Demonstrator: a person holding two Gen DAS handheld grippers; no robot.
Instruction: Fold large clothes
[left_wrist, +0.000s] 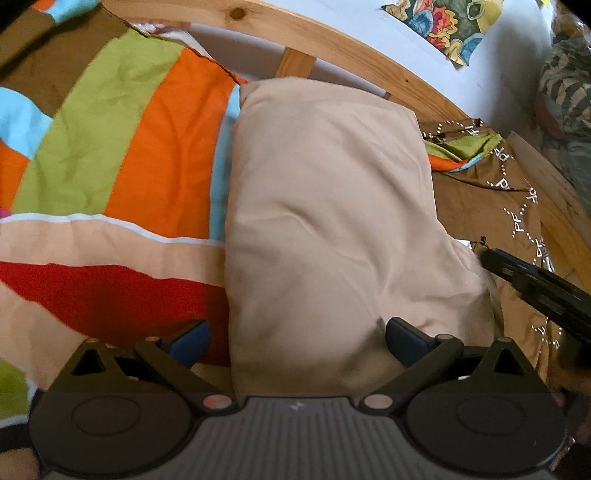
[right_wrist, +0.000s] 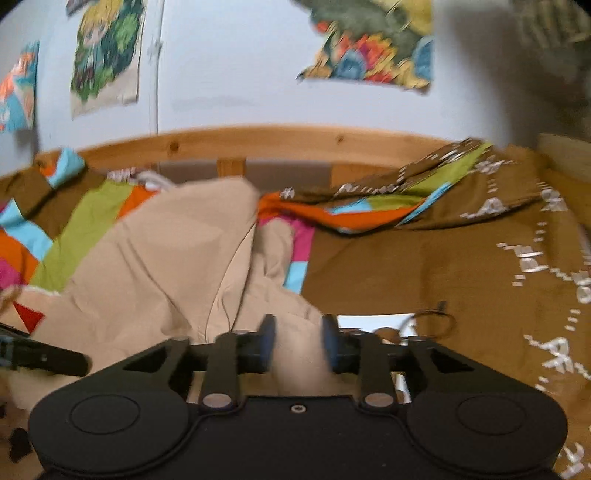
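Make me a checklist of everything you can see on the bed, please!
Surface: a bed with a colourful striped cover and a brown sheet with white letters.
Job's things: a beige garment, folded into a long shape, lying on the bed.
Clutter: nothing seen apart from the rumpled bedding.
Grippers: left gripper is open, its fingers on either side of the garment's near end. Right gripper is partly open with beige cloth between its fingers; the picture is too blurry to tell if it grips.
Cables: a thin dark loop lies on the brown sheet; unclear what it is.
Surroundings: a wooden bed rail, a pale wall, and colourful pictures on it.
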